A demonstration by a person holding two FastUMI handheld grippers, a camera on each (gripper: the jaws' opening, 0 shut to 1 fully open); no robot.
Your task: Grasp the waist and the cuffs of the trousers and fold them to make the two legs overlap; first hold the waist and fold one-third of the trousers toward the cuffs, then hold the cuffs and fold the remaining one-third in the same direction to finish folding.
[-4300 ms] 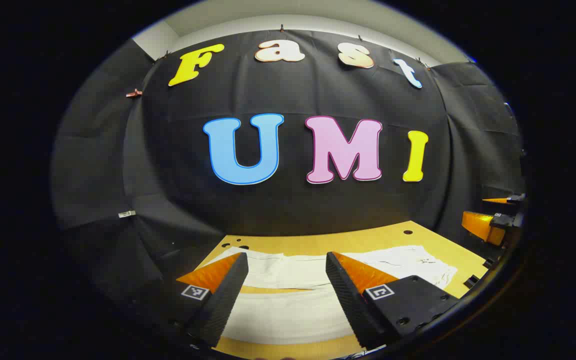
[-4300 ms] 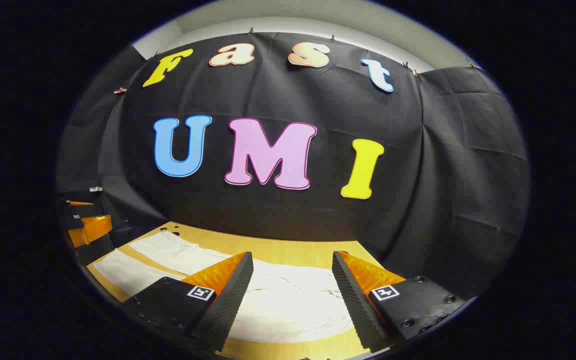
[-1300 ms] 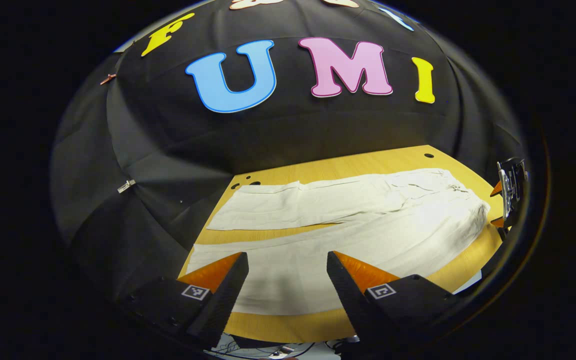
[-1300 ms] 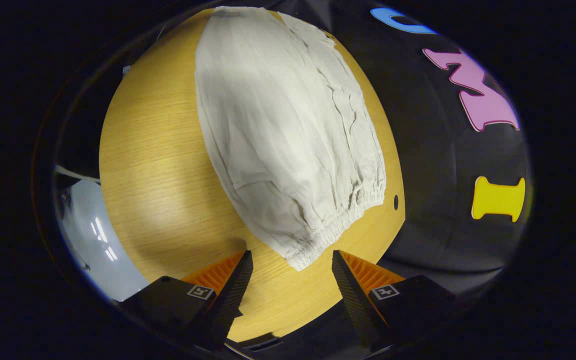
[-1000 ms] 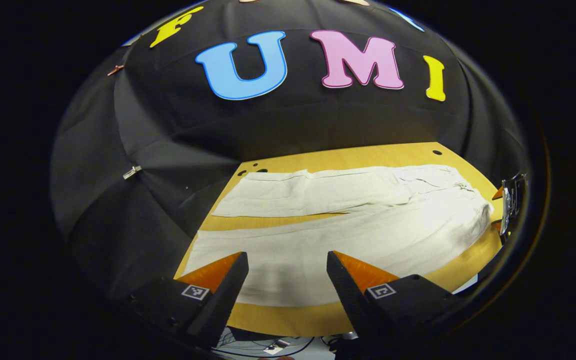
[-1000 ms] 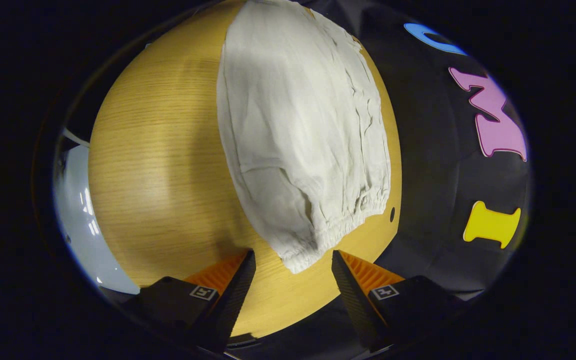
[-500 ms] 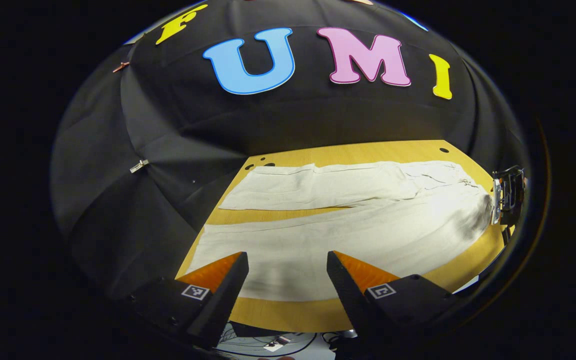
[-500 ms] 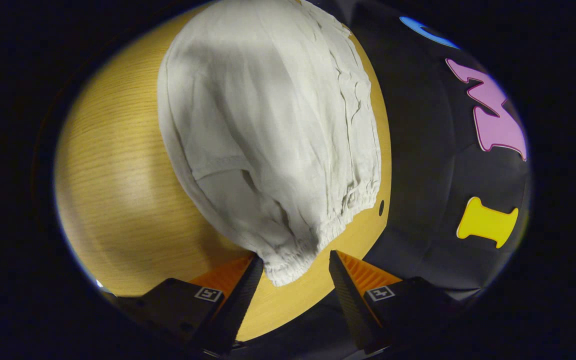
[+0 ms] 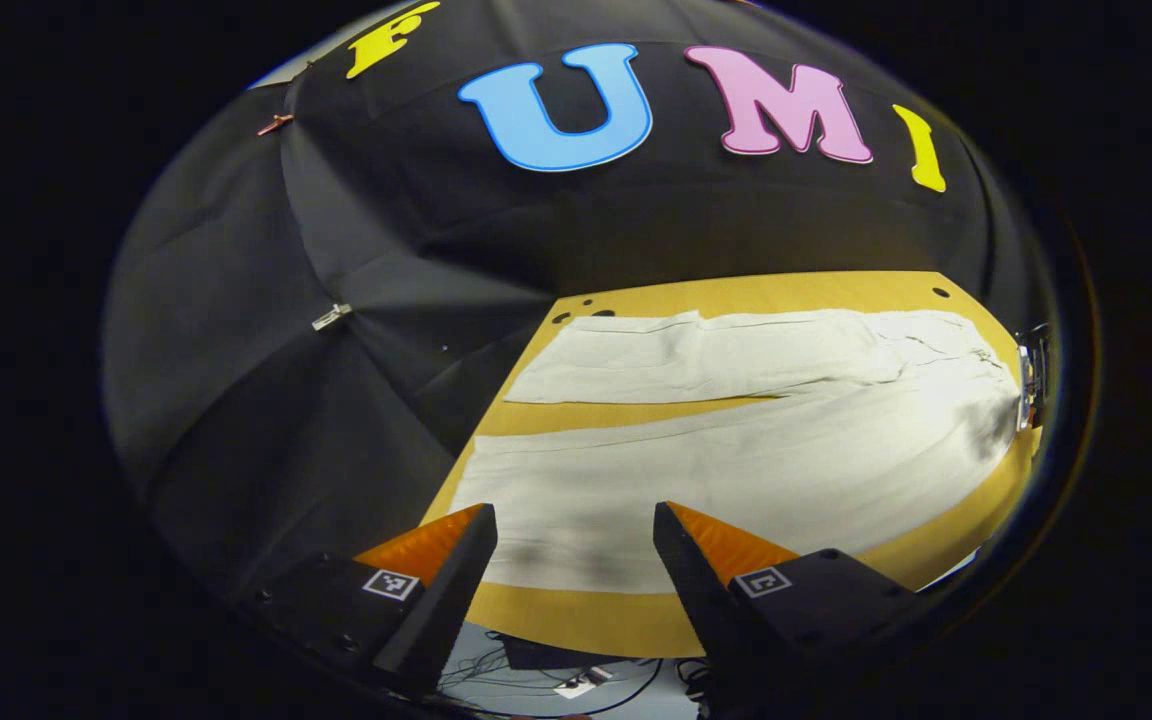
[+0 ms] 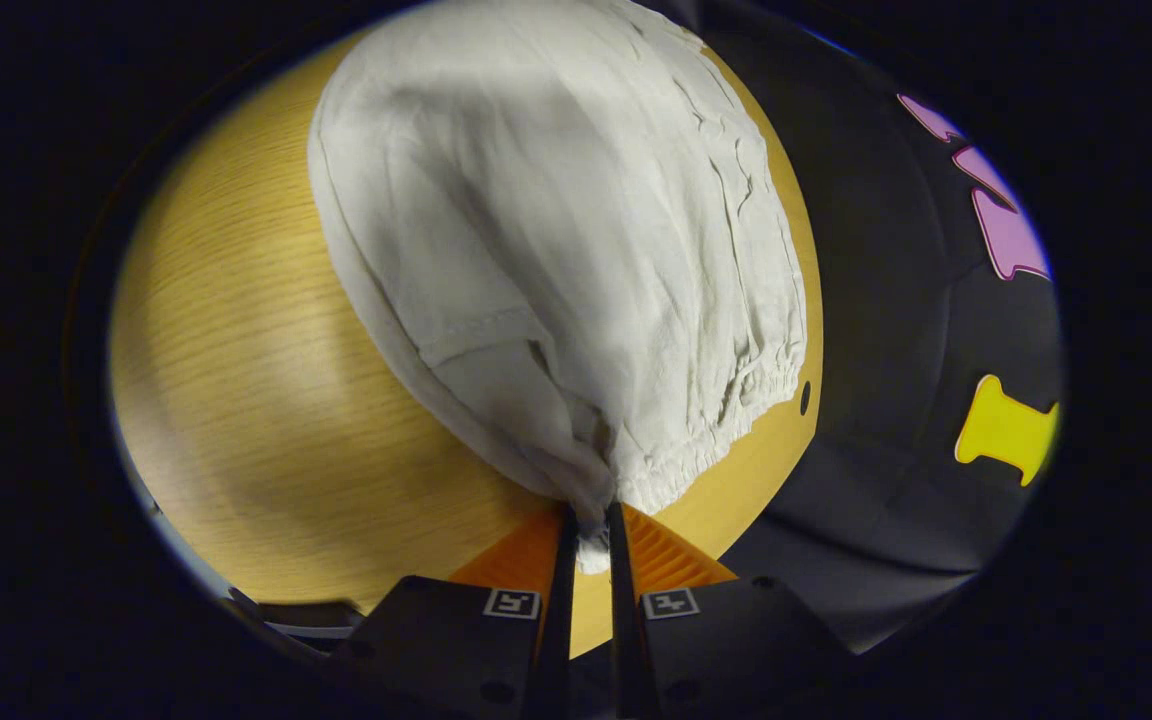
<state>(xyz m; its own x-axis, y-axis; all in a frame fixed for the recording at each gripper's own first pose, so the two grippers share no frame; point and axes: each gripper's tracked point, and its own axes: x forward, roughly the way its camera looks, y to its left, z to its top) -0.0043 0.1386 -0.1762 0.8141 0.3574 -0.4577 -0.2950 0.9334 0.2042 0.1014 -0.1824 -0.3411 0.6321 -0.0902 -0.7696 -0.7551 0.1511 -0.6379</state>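
White trousers (image 9: 736,450) lie flat along the wooden table (image 9: 576,620), their two legs side by side with a narrow strip of wood between them. My left gripper (image 9: 572,520) hangs open just above the cuff end of the near leg, nothing between its fingers. At the other end, my right gripper (image 10: 588,520) is shut on the near corner of the elastic waist (image 10: 726,420), and the cloth bunches into folds where the fingers pinch it. The right gripper (image 9: 1031,385) also appears at the far right edge of the left gripper view, by the waist.
The black cloth wall rises right behind the table's far edge. Small round holes (image 9: 576,315) mark the table's back corners, one (image 10: 805,397) just past the waist. Cables on the floor (image 9: 576,685) lie below the table's front edge.
My right gripper has gone from open around the waist corner to shut on it, pulling the cloth into gathers. The left gripper has drifted left along the near leg, still open.
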